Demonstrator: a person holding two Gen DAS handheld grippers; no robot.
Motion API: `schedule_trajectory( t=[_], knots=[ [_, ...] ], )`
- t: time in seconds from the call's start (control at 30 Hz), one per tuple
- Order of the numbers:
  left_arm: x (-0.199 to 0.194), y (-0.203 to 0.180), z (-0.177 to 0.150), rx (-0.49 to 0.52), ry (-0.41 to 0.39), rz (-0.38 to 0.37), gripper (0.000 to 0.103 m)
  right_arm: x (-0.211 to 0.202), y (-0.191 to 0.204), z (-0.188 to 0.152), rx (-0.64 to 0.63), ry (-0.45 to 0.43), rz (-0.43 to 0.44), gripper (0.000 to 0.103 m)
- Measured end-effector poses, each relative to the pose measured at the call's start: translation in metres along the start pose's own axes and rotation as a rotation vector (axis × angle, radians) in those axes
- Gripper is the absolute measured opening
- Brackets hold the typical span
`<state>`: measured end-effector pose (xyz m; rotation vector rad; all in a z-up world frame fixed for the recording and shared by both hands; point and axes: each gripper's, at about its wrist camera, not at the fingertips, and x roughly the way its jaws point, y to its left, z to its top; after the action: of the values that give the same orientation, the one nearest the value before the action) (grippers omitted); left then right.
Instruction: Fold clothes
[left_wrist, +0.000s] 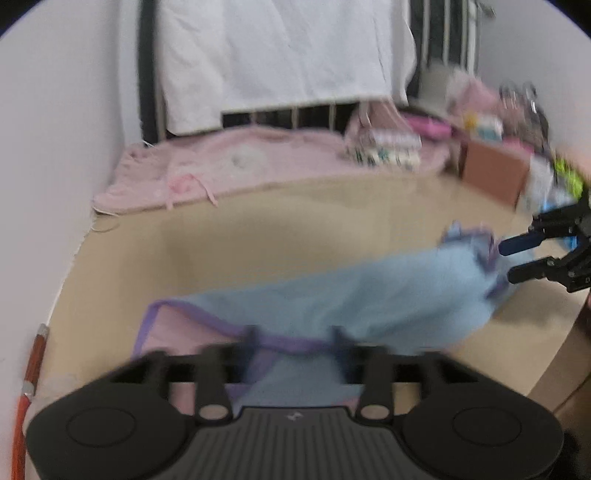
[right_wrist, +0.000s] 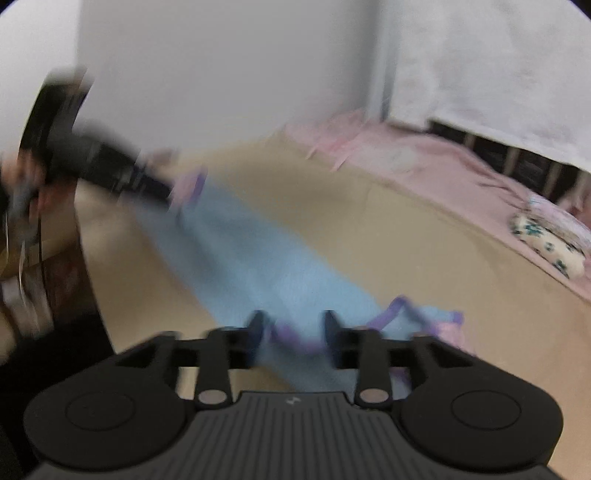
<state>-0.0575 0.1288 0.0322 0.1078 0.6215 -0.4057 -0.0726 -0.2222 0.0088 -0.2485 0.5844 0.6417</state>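
Here, light-blue garment (left_wrist: 332, 299) with purple trim stretched over the tan table (left_wrist: 258, 229).
Left claw (left_wrist: 293, 341) and right claw (right_wrist: 293, 326) both parted, purple hem between the fingers; grip unclear through blur. Pink blanket (left_wrist: 221, 162) behind.

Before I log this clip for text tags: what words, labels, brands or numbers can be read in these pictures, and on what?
No readable words or numbers.
Small pale logo mark, no letters, on the left gripper body.
The same mark on the right gripper body.
Printed packages behind the blue garment: too blurred to read.
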Motion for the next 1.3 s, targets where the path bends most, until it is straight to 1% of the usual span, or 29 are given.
schedule_trajectory(
  t=[0.07,0.17,0.2,0.27,0.33,0.37,0.4,0.43,0.47,0.5,0.53,0.63,0.67,0.73,0.8,0.83,0.87,0.9,0.93,0.97,1.0,1.03,1.13,1.17,1.2,1.23,1.27,1.3],
  knots=[
    [0.002,0.005,0.007,-0.052,-0.014,0.019,0.058,-0.007,-0.017,0.005,0.082,-0.047,-0.018,0.044],
    [0.016,-0.001,0.017,-0.111,-0.022,0.013,0.057,0.0,-0.044,0.012,0.191,-0.058,-0.168,0.044],
    [0.023,-0.007,0.018,-0.091,-0.014,0.023,0.057,0.01,-0.052,0.017,0.219,-0.044,-0.235,0.044],
    [0.037,-0.02,0.019,-0.048,0.001,0.049,0.057,0.034,-0.056,0.017,0.22,0.017,-0.259,0.044],
    [0.045,-0.028,0.015,-0.004,0.014,0.092,0.057,0.058,-0.06,0.018,0.22,0.078,-0.283,0.043],
    [0.048,-0.031,0.012,0.008,0.024,0.105,0.057,0.07,-0.062,0.018,0.22,0.108,-0.295,0.033],
    [0.051,-0.032,0.009,0.01,0.038,0.107,0.057,0.082,-0.064,0.019,0.221,0.138,-0.307,0.017],
    [0.053,-0.031,0.006,0.011,0.049,0.108,0.057,0.082,-0.068,0.016,0.263,0.129,-0.308,0.017],
    [0.055,-0.031,0.004,0.013,0.057,0.109,0.057,0.082,-0.072,0.012,0.305,0.119,-0.309,0.008],
    [0.055,-0.031,0.002,0.015,0.058,0.11,0.057,0.074,-0.074,0.008,0.341,0.082,-0.331,0.004],
    [0.055,-0.031,0.0,0.017,0.059,0.11,0.058,0.065,-0.075,0.005,0.378,0.044,-0.354,0.004],
    [0.056,-0.03,-0.002,-0.001,0.073,0.108,0.058,0.013,-0.067,-0.01,0.448,-0.13,-0.41,0.004],
    [0.057,-0.03,-0.002,-0.002,0.074,0.11,0.058,-0.004,-0.063,-0.018,0.465,-0.171,-0.433,0.004],
    [0.058,-0.03,-0.002,0.005,0.072,0.117,0.058,-0.029,-0.056,-0.04,0.5,-0.208,-0.477,0.004],
    [0.058,-0.032,-0.001,0.017,0.072,0.123,0.058,-0.038,-0.05,-0.066,0.529,-0.156,-0.513,0.007],
    [0.058,-0.033,0.0,0.024,0.073,0.13,0.058,-0.04,-0.048,-0.076,0.544,-0.135,-0.534,0.01],
    [0.058,-0.035,0.001,0.031,0.074,0.143,0.058,-0.044,-0.046,-0.082,0.56,-0.123,-0.54,0.011],
    [0.055,-0.037,0.002,0.037,0.07,0.159,0.058,-0.048,-0.044,-0.089,0.576,-0.111,-0.545,0.014],
    [0.051,-0.042,0.005,0.049,0.053,0.156,0.058,-0.057,-0.041,-0.091,0.584,-0.133,-0.545,0.018],
    [0.045,-0.049,0.009,0.071,0.024,0.119,0.058,-0.061,-0.041,-0.085,0.579,-0.157,-0.523,0.03],
    [0.04,-0.056,0.013,0.093,-0.005,0.081,0.058,-0.066,-0.041,-0.078,0.575,-0.182,-0.501,0.038],
    [0.037,-0.065,0.017,0.12,-0.027,0.042,0.058,-0.071,-0.041,-0.072,0.57,-0.206,-0.478,0.05],
    [0.047,-0.106,0.024,0.24,-0.03,-0.085,0.062,-0.049,-0.054,-0.032,0.509,-0.233,-0.381,0.056],
    [0.05,-0.119,0.027,0.279,-0.031,-0.127,0.062,-0.033,-0.059,-0.022,0.508,-0.217,-0.353,0.057],
    [0.055,-0.132,0.028,0.317,-0.031,-0.154,0.062,-0.016,-0.064,-0.011,0.507,-0.201,-0.326,0.057],
    [0.062,-0.141,0.025,0.35,-0.029,-0.142,0.061,0.005,-0.071,-0.005,0.534,-0.133,-0.34,0.054],
    [0.068,-0.149,0.022,0.37,-0.024,-0.131,0.061,0.02,-0.076,-0.003,0.56,-0.085,-0.367,0.042],
    [0.073,-0.152,0.019,0.357,-0.009,-0.126,0.061,0.036,-0.083,-0.005,0.59,-0.035,-0.417,0.022]
  ],
)
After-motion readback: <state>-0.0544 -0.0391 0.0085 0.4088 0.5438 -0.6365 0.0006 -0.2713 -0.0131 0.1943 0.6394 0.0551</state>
